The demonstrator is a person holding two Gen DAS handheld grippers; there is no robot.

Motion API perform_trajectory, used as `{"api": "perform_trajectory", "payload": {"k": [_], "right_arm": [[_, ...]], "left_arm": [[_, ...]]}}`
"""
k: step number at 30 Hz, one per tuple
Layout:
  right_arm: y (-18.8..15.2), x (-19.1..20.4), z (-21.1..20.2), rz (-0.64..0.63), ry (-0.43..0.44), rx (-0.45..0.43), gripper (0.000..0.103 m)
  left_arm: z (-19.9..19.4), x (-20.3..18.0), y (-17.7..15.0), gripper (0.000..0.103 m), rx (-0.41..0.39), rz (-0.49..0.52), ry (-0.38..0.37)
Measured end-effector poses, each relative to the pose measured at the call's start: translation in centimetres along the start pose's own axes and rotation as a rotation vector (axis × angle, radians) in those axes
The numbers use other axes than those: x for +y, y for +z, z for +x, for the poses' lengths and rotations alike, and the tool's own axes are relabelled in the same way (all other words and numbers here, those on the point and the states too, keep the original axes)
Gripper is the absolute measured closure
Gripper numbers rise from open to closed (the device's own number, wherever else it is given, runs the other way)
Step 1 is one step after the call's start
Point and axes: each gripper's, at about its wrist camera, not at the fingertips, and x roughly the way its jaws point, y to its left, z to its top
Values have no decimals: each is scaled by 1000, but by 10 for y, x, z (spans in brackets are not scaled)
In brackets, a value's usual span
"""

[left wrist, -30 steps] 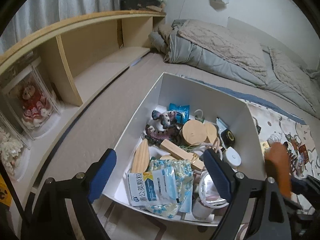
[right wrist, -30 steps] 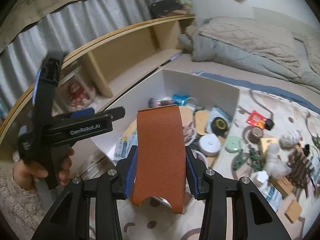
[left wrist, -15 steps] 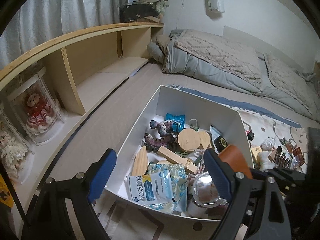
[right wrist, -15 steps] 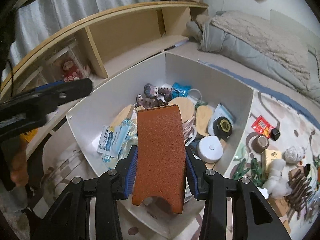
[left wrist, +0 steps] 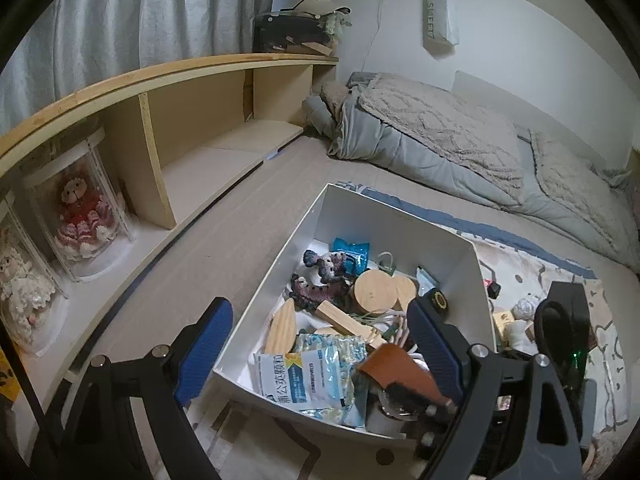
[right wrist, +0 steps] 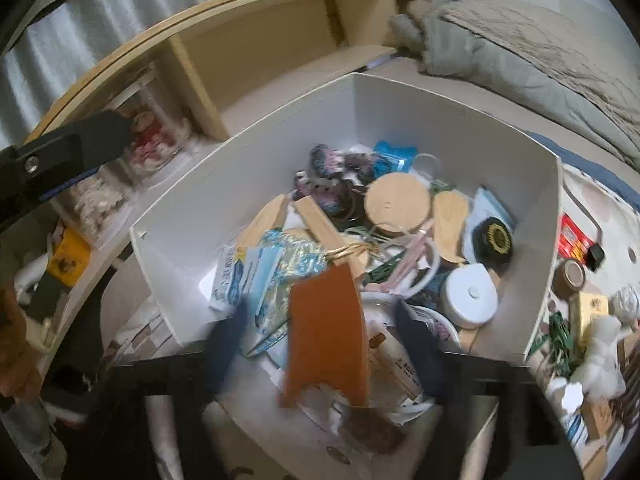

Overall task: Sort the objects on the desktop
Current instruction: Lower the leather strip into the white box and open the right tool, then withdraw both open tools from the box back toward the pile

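Observation:
A white box (left wrist: 400, 218) (right wrist: 460, 120) on the bed holds wooden pieces, sachets and small items. A brown leather piece (right wrist: 328, 330) lies loose between the spread fingers of my right gripper (right wrist: 320, 344), over the box's near part; the fingers are blurred and wide apart. It also shows in the left wrist view (left wrist: 404, 372) at the box's near right corner. My left gripper (left wrist: 316, 348) is open and empty, hovering over the box's near left edge.
A wooden shelf (left wrist: 200, 120) with doll cases (left wrist: 80, 208) runs along the left. Loose items (right wrist: 580, 308) lie on a patterned mat right of the box. A grey blanket (left wrist: 440, 136) lies behind.
My right gripper moved over the box and opened, letting go of the brown leather piece, which tilts down into the box. The left gripper pulled back slightly.

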Motion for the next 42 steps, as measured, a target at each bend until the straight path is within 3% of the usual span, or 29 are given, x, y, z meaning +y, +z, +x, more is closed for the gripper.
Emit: {"api": "perform_trajectory", "payload": {"k": [7,10,18,25,42], "right_arm": [[-2,-1,-16,30,-13,-75,11],[-3,0,-25,32,-34,-107,0],[-8,-5,-46,51,-90,-166,0],[-12,-13,-62,81,-113,-196,0],[-29,-26,-113,89,-212,-277,0]], "left_arm": [[-2,0,0,14,-2,-7,5],[-3,-1,0,14,-7,-4,2],[-9,-6,1,13,-24,-1,12],[-18,-12,0,1,-91,22,30],[-29,-28,-6,0,-88,57,1]]}}
